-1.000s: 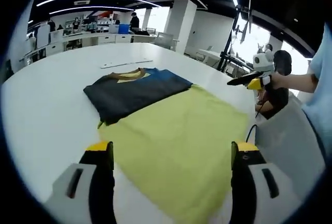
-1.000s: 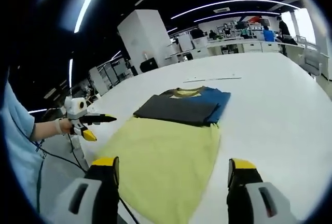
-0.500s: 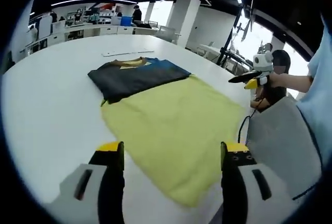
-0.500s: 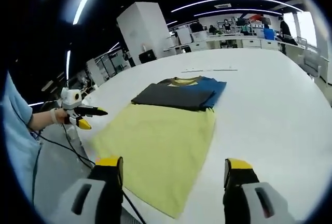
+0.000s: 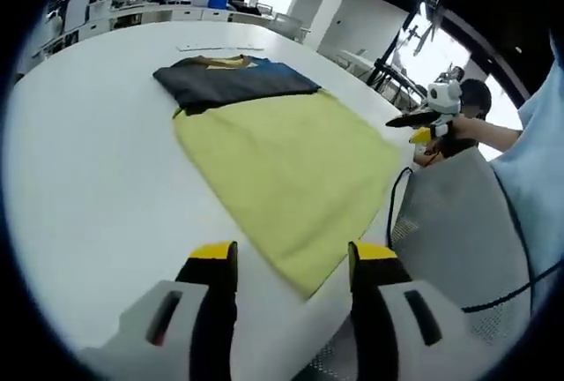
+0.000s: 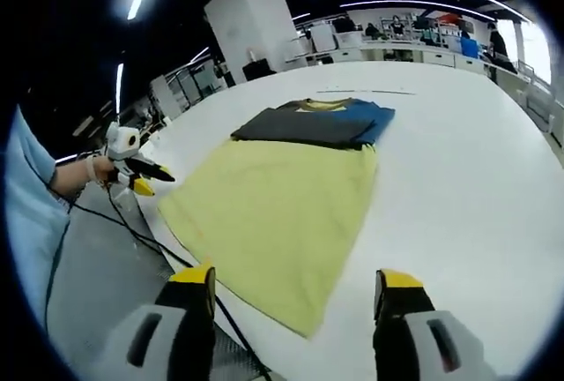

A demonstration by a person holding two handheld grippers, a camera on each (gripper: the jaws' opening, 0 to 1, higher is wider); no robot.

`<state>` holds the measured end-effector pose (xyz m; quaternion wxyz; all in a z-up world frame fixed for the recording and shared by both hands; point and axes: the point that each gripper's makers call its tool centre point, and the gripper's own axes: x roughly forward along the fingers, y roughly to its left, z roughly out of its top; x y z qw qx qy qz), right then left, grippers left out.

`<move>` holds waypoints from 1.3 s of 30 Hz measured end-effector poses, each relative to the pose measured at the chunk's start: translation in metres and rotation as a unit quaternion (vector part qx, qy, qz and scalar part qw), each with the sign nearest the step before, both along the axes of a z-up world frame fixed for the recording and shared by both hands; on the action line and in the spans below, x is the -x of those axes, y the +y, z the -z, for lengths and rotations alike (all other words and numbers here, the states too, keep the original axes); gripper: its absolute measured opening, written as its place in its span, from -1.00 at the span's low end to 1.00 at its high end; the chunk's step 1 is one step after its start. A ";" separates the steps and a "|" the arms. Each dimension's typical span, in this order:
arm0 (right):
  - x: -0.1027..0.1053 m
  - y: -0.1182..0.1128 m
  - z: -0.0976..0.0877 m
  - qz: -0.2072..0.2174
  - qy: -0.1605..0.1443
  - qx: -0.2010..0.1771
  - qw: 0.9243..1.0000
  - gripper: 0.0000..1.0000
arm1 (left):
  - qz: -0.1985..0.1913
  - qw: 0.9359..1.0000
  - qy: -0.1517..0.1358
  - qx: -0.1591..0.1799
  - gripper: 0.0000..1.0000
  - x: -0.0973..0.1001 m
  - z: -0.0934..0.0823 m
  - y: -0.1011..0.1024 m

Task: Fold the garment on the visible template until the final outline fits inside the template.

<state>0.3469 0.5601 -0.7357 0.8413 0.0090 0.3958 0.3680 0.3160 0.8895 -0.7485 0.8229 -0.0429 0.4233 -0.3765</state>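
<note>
Left gripper view: a white table [image 5: 79,187] spreads across the scene, carrying at 12 o'clock a folded dark garment [image 5: 233,81] with blue and yellow showing at its far edge. It lies at the far end of a pale yellow template [image 5: 282,165] that runs down toward 6 o'clock, with one corner reaching the table's near edge. At the bottom, the left gripper [image 5: 289,266] hangs above the table edge, its yellow-tipped jaws spread apart with nothing between them. At 3 o'clock the right gripper [image 5: 421,122], held in a person's hand [image 5: 454,125], hovers off the table's side; whether its jaws are apart or together cannot be told at that size. A grey chair back [image 5: 449,222] sits below it.

Right gripper view: at 9 o'clock the left gripper [image 6: 141,174] shows in a hand beside the table, a black cable trailing from it. The template [image 6: 273,213] fills the centre, the garment [image 6: 317,123] across its far end at 12 o'clock. At 6 o'clock the right gripper [image 6: 295,288] holds its jaws wide and empty over the template's near corner.
</note>
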 end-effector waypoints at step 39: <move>0.024 -0.009 0.029 0.092 0.137 -0.044 0.985 -0.87 | -0.138 0.975 0.151 0.093 -0.95 0.025 0.019 0.002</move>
